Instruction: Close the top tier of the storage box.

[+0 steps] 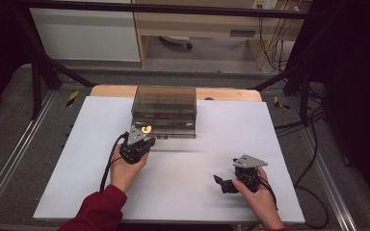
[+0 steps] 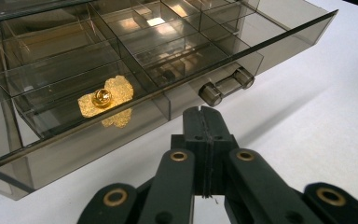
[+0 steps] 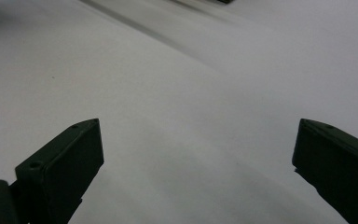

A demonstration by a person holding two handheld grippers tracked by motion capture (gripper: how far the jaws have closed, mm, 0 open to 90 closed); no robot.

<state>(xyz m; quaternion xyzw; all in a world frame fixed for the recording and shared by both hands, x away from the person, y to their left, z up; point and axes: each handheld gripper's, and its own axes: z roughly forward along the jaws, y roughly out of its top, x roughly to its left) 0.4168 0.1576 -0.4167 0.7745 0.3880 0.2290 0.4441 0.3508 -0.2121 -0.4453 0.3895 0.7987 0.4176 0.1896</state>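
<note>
A smoky clear plastic organiser box (image 1: 164, 103) stands at the table's far middle, its bottom drawer (image 2: 168, 100) slid out toward me. In one front compartment of the drawer lies a ragged gold piece with a round gold stud (image 2: 105, 98), which glows at the box's front left (image 1: 147, 129). My left gripper (image 1: 148, 141) is shut with nothing between its jaws. Its tip (image 2: 203, 112) sits just short of the drawer's cylindrical handle (image 2: 226, 86). My right gripper (image 1: 220, 184) rests low over the white table at the near right, open and empty (image 3: 198, 135).
The white table top (image 1: 183, 168) ends in a wooden strip behind the box. Metal frame rails run along the floor on both sides, and black cables lie on the floor at the right (image 1: 313, 144). A red sleeve (image 1: 99, 209) enters at the bottom left.
</note>
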